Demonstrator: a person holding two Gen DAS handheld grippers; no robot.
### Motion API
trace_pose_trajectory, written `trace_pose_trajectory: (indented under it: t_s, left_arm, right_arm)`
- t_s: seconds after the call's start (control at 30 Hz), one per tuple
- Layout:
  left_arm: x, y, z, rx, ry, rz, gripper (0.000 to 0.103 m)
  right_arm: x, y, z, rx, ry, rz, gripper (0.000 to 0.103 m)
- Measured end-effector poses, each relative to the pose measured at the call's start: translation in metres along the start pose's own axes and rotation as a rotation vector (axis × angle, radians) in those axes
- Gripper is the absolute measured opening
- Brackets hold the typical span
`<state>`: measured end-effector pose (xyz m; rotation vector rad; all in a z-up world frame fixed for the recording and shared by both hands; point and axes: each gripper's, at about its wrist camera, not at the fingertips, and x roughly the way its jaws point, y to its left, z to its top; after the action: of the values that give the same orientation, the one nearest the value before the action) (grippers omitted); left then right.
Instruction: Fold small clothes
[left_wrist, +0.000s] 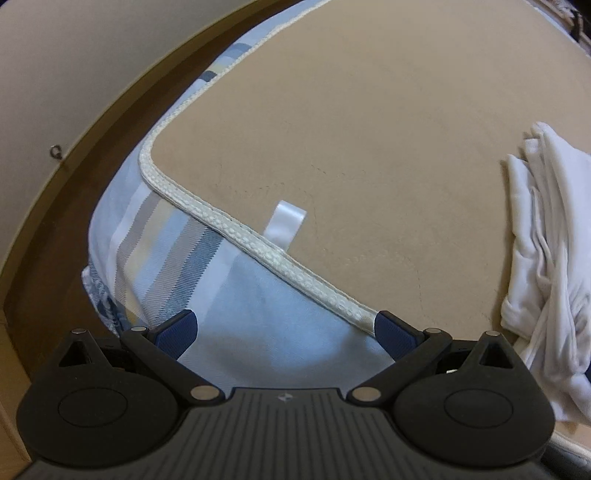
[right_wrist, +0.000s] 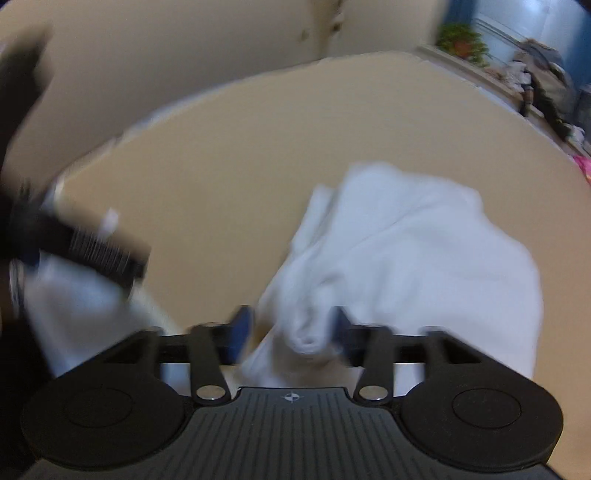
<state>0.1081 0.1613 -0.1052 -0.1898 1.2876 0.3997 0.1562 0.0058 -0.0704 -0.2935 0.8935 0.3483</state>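
- A white garment (right_wrist: 406, 251) lies crumpled on a tan mat (left_wrist: 351, 129) spread over a striped blue sheet (left_wrist: 166, 251); no neat fold shows, so the folding looks barely begun and nearly all of it remains.
- The right gripper (right_wrist: 291, 328) hangs over the heap's near edge, its jaws parted. A bunched roll of the white cloth sits between them, close against the pad at 3 o'clock, but the blur hides whether either pad presses it.
- The rest of the garment spreads from the right gripper toward 1 and 2 o'clock.
- The left gripper (left_wrist: 284, 328) is wide open and holds nothing, poised above the mat's braided cream edging (left_wrist: 258, 243).
- From the left gripper the garment lies at 3 o'clock, well apart, not touched.
- A white ribbon loop (left_wrist: 284, 223) sits at 12 o'clock, just inside the edging.
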Motion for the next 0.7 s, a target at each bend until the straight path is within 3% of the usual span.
trace_pose_trajectory:
  t_s: [0.1, 0.17, 0.27, 0.33, 0.47, 0.57, 0.6, 0.63, 0.67, 0.7]
  left_arm:
    - [-0.010, -0.004, -0.005, 0.015, -0.033, -0.072, 0.102]
    - [-0.023, -0.014, -0.007, 0.032, -0.060, -0.145, 0.102]
    - [-0.053, -0.033, -0.011, 0.061, -0.120, -0.265, 0.102]
    - [-0.069, -0.050, -0.016, 0.117, -0.152, -0.325, 0.102]
    - [-0.092, -0.087, -0.029, 0.261, -0.223, -0.335, 0.102]
    - [-0.087, -0.113, -0.033, 0.338, -0.218, -0.314, 0.100]
    - [-0.082, -0.119, -0.034, 0.353, -0.206, -0.312, 0.095]
    - [-0.078, -0.124, -0.034, 0.364, -0.195, -0.318, 0.073]
    - [-0.074, -0.127, -0.033, 0.367, -0.174, -0.329, 0.044]
    - [-0.070, -0.127, -0.031, 0.362, -0.148, -0.355, 0.032]
  right_arm:
    - [-0.024, -0.013, -0.017, 0.003, -0.042, 0.084, 0.067]
    - [-0.045, -0.038, -0.023, 0.096, -0.067, 0.107, 0.066]
    - [-0.066, -0.076, -0.030, 0.216, -0.138, 0.016, 0.066]
    - [-0.062, -0.096, -0.029, 0.258, -0.122, -0.035, 0.064]
    - [-0.054, -0.120, -0.040, 0.356, -0.070, -0.061, 0.063]
    - [-0.045, -0.121, -0.054, 0.352, -0.038, -0.082, 0.063]
    - [-0.045, -0.118, -0.060, 0.321, -0.029, -0.106, 0.063]
    - [-0.048, -0.116, -0.067, 0.289, -0.024, -0.129, 0.063]
    - [-0.048, -0.111, -0.072, 0.263, -0.021, -0.145, 0.063]
    - [-0.043, -0.109, -0.078, 0.236, -0.012, -0.156, 0.063]
